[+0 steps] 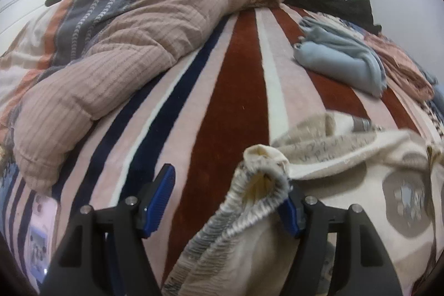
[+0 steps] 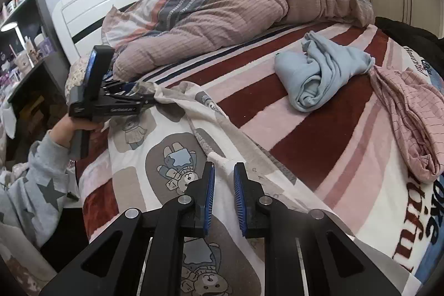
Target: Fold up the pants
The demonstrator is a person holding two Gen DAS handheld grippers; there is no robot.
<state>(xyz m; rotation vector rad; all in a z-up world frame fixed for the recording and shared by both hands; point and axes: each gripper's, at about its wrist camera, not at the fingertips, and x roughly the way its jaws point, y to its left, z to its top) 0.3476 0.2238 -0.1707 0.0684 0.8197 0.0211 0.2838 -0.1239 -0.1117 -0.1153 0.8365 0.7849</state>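
The cream pants with a teddy-bear print (image 2: 166, 157) lie on the near side of the bed. In the left wrist view their gathered elastic waistband (image 1: 249, 199) bunches up between the blue pads of my left gripper (image 1: 226, 199), whose jaws stand wide apart around it. That gripper (image 2: 149, 99) also shows in the right wrist view at the pants' far left edge. My right gripper (image 2: 224, 185) hovers over the pants with its jaws a little apart around a raised fold of white cloth (image 2: 220, 160).
A striped fleece blanket (image 2: 277, 107) covers the bed. A bunched pink-grey duvet (image 2: 222, 4) lies at the head. A crumpled light-blue garment (image 2: 319, 74) and a pink checked garment (image 2: 410, 115) lie to the right. Shelves (image 2: 19, 18) stand at the left.
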